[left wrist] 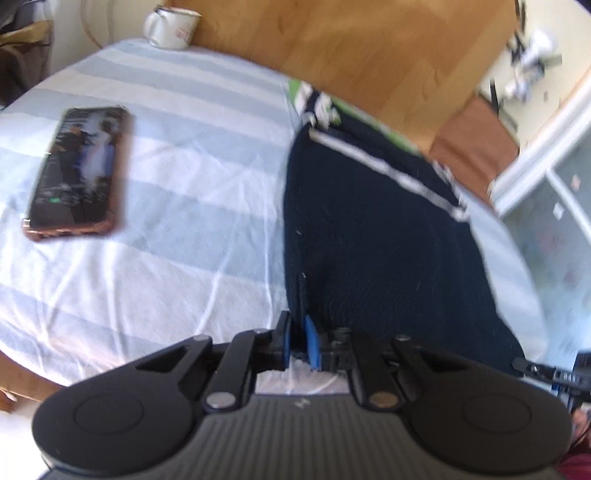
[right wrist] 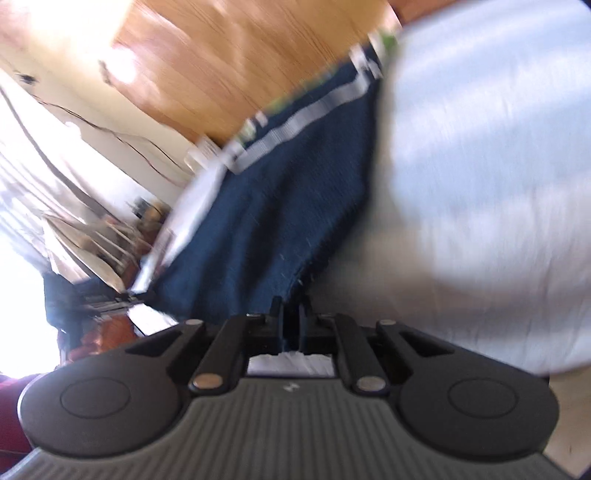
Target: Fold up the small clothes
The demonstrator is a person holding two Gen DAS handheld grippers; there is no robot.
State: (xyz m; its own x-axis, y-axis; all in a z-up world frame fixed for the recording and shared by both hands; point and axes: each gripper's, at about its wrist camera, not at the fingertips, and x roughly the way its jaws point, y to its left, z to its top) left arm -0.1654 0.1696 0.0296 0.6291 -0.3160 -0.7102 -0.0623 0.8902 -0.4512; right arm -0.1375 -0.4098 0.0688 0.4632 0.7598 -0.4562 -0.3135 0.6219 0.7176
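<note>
Gripping the near hem of the navy garment (left wrist: 384, 236) (flat on the striped cloth (left wrist: 177, 192)), left gripper (left wrist: 298, 341) and right gripper (right wrist: 291, 325) are pinched closed on it; fold apparently just starting, unfinished.

I am holding my left gripper (left wrist: 297, 338) low over the striped cloth (left wrist: 166, 229), its blue pads (left wrist: 310, 341) pinching the near edge of the navy garment (left wrist: 376, 236). The garment is lying flat, its white stripe and green trim running along the far side by the wooden floor (left wrist: 351, 44). A phone (left wrist: 79, 171) is resting face up to the left, well apart. A white mug (left wrist: 171, 27) is standing at the cloth's far edge.
</note>
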